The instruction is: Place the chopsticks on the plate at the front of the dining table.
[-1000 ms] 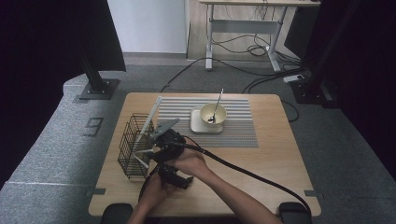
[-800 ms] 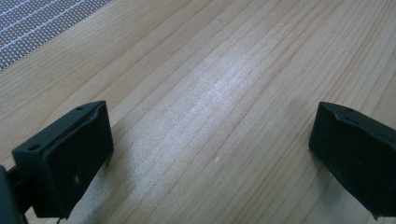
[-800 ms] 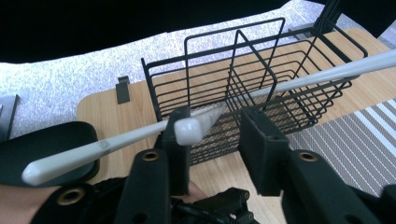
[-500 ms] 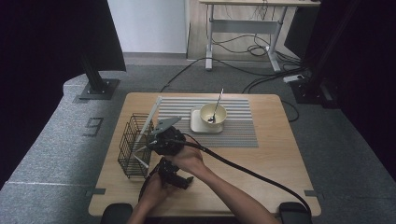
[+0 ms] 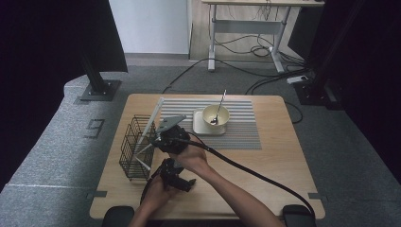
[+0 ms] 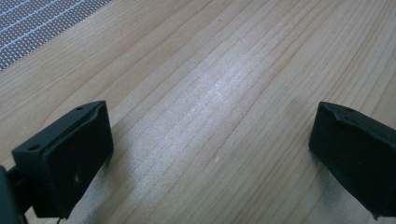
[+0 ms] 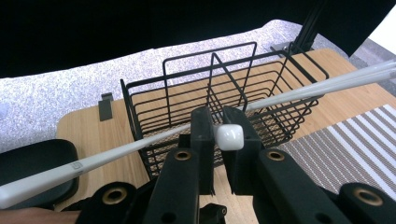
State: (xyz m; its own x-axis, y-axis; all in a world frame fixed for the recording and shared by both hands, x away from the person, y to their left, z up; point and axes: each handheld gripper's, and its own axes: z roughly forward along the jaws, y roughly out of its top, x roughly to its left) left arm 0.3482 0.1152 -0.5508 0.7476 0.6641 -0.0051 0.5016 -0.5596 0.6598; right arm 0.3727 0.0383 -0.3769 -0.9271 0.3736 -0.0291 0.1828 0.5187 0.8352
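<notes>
High view – right gripper: the right gripper (image 5: pixel 158 137) is seen just beside the black wire basket (image 5: pixel 136 147), at the basket's right side, with its jaws pressed onto white chopsticks (image 5: pixel 150 124).
High view – chopsticks: one long white stick is seen slanting up from the basket toward the top left corner of the striped placemat (image 5: pixel 236 127); shorter white ends are seen poking down into the basket.
High view – left gripper: the left gripper (image 5: pixel 182 182) is held low over bare table (image 5: pixel 265 170) near the front edge, close under the right hand; how its jaws stand can't really be made out from up here.
High view – the rest: a cream bowl (image 5: pixel 215 116) with a spoon (image 5: pixel 218 109) in it is sat on a square plate on the placemat, well apart from the basket.
Left gripper view – state: both black jaws are spread wide apart with nothing between them – just bare wood grain underneath, plus a corner of placemat (image 6: pixel 37 23) top left.
Right gripper view – state: the jaws are clamped together on a white chopstick end (image 7: pixel 230 136), which is pinched right at the jaw tips.
Right gripper view – chopsticks: a second white stick (image 7: pixel 93 161) is seen crossing the frame on a slant, passing behind the jaws and in front of the wire basket (image 7: pixel 219 88).
Right gripper view – basket: it is stood upright on the table, divided by wire partitions; which compartment the sticks sit in can't be told.
</notes>
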